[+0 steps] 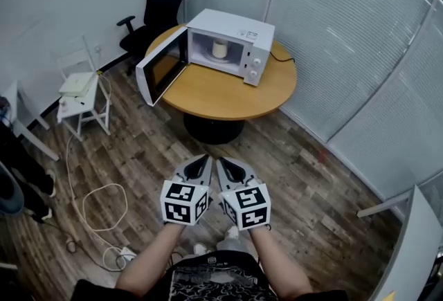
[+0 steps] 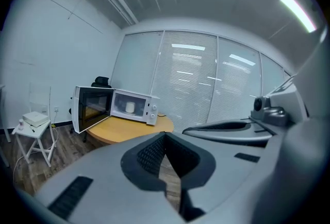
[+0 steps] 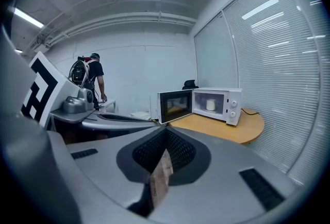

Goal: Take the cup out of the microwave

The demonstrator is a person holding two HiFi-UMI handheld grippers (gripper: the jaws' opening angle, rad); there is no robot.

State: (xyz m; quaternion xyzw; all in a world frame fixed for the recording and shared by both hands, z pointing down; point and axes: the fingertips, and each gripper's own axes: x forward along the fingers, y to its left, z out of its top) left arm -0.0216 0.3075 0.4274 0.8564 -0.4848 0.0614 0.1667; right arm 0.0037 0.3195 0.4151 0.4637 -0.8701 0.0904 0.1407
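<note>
I am holding my left tongs [image 1: 201,165] and right tongs [image 1: 227,167] side by side, nearly touching, low in front of me over the floor [image 1: 291,175]. Ahead of them, well apart, the round surface [image 1: 221,95] is standing. The microwave [image 1: 239,33] is sitting on its far part, with its door [image 1: 161,66] hanging open to the left, past the surface's edge. The cup [image 1: 219,48] is standing inside the microwave. Behind the surface, to the left, an office chair [image 1: 156,9] is standing. A small stand [image 1: 83,95] is standing left of the surface, and a cable [image 1: 97,213] is lying looped on the floor nearer to me.
</note>
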